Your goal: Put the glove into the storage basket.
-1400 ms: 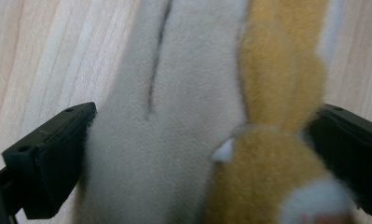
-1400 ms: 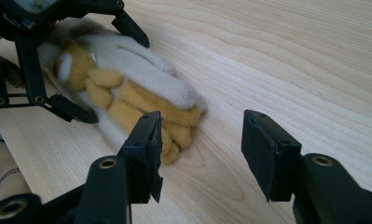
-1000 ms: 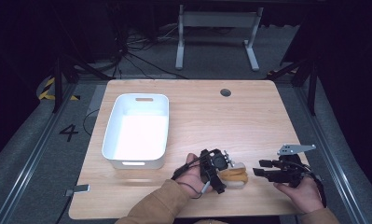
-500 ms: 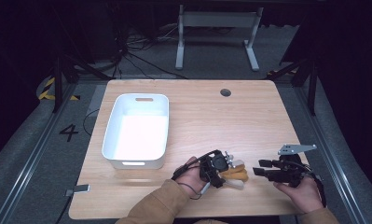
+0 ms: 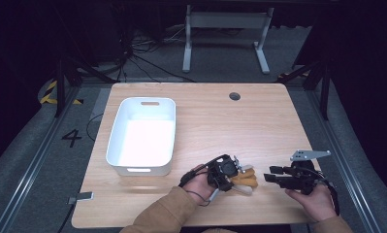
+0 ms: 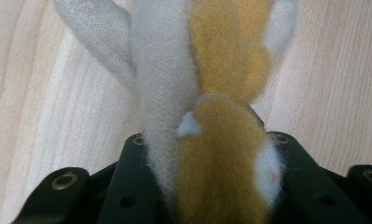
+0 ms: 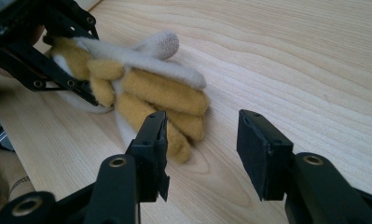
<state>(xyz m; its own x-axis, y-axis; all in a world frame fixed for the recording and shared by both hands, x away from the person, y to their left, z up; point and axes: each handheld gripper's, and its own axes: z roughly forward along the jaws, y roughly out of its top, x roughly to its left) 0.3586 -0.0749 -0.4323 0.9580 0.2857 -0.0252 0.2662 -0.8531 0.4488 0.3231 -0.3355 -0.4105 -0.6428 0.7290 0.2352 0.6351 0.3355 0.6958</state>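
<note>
Toy (image 5: 244,178) lies lengthwise between both tongs. Left tongs (image 5: 228,173) have just been closing and now pinch it. Right tongs (image 7: 202,140) gape empty just beside its free end.

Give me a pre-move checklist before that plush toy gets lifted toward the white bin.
1. Left gripper closed on the plush toy: ok; its jaws have just been closing and now pinch the toy's body in the left gripper view.
2. Right gripper clear of the toy: ok; jaws open, nothing between them.
3. Toy off the table: not ok; it lies on the wood.
4. White bin ready to receive: ok; upright and empty.
5. Path from toy to bin free: ok; bare wood between them.
6. Grip firm enough to lift: cannot tell.
</note>
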